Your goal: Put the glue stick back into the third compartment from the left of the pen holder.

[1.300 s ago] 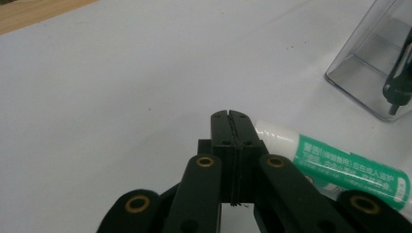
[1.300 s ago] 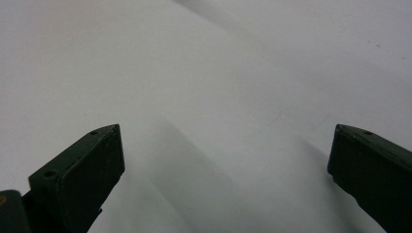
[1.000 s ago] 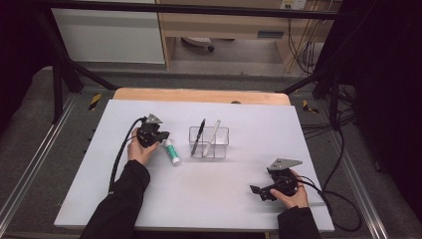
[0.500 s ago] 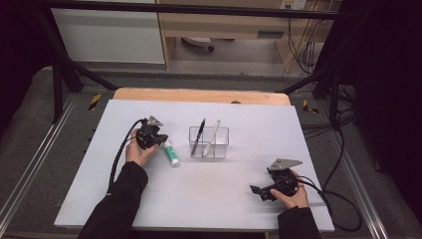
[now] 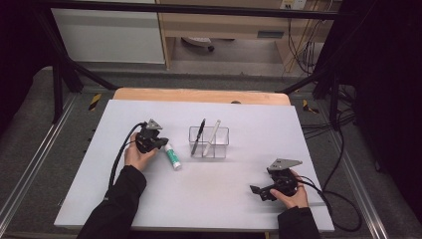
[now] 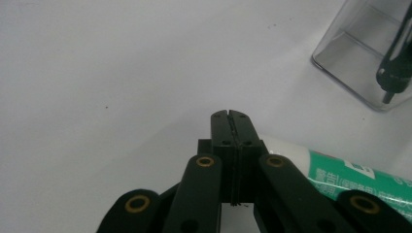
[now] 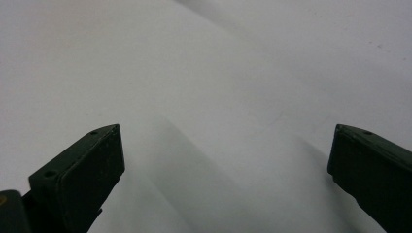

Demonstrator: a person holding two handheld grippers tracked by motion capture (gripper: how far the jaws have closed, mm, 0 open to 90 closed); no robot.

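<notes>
A white and green tube (image 5: 173,156) lies on the white table (image 5: 209,199), left of a clear box (image 5: 209,143). The box holds a black pen (image 5: 199,135) and a white pen (image 5: 214,131), both leaning. My left gripper (image 5: 161,143) sits at the tube's upper end. In the left gripper view its jaws (image 6: 231,118) are pressed together with nothing between them; the tube (image 6: 340,171) lies just right of and below them, and the clear box (image 6: 362,58) with the black pen (image 6: 396,63) is at the upper right. My right gripper (image 5: 261,191) rests at the front right, open (image 7: 226,145) over bare table.
A wooden strip (image 5: 199,95) runs along the table's far edge. Black cables (image 5: 343,209) trail off the right side from the right gripper. Metal frame rails (image 5: 30,169) flank the table.
My left hand and gripper have shifted slightly toward the near side beside the tube. The tube, the box and the right gripper stay where they were.
</notes>
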